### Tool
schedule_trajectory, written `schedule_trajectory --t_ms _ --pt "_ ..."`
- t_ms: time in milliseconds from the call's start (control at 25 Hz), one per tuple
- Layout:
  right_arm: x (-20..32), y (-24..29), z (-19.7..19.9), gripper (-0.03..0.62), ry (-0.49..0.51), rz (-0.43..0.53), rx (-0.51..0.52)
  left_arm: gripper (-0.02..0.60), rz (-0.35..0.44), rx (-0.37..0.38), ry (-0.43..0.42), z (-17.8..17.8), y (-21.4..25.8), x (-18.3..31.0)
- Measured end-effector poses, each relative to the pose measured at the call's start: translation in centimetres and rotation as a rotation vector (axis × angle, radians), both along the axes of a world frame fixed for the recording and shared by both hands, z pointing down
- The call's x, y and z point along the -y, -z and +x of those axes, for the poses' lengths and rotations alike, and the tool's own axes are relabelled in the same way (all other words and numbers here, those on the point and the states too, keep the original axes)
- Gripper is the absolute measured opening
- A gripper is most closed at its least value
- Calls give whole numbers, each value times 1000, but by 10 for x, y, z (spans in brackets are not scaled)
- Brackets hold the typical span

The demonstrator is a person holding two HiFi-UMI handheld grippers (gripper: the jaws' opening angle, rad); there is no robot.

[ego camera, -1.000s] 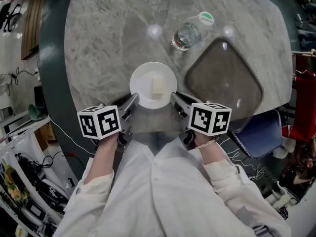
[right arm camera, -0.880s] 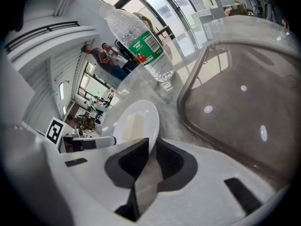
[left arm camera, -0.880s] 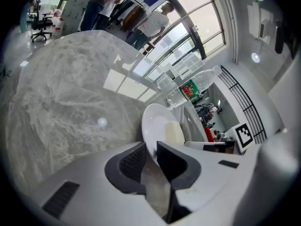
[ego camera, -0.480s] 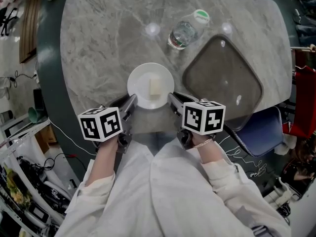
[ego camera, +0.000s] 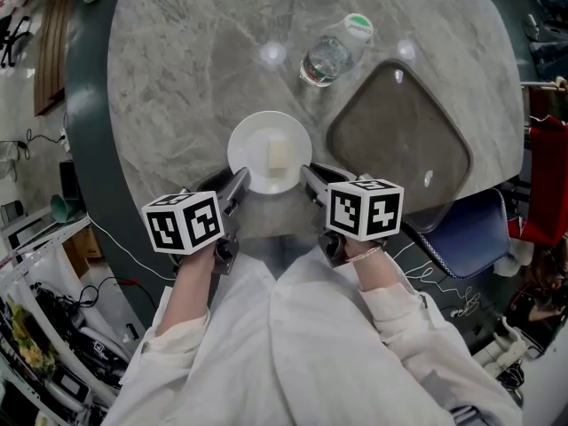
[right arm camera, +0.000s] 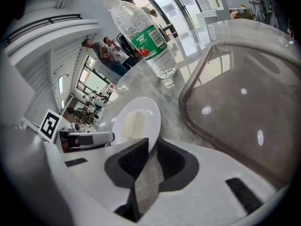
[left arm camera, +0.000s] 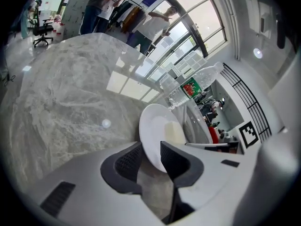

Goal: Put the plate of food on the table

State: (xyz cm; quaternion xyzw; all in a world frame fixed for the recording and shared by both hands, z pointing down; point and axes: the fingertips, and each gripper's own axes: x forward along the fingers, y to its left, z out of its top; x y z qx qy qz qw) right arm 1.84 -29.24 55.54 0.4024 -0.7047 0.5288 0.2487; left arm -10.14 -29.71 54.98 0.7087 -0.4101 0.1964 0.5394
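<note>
Head view: the white plate (ego camera: pixel 253 149) of food is being set down by the near edge of the marble table (ego camera: pixel 169 87), left of the dark tray (ego camera: pixel 399 136), and is best released evenly, each claw being drawn straight back. The jaws of the left gripper (left arm camera: pixel 150 149) are being opened around the plate's left rim while the right gripper (right arm camera: pixel 153 145) is being clamped on the right rim, both being angled inward from the near side.

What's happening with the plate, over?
Left hand-held gripper opening round plate rim; right hand-held gripper shut on it. Plate at table's near edge. Water bottle, tray clear of it.
</note>
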Motion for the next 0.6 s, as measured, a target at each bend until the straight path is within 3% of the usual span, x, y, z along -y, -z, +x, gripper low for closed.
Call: schedule_trajectory --t_ms 320,600 --pt "0 8 2 15 15 22 20 184 -11 22 -18 3 3 -1" --pt "3 22 4 15 -13 59 36 196 19 47 -11 -8 15 1"
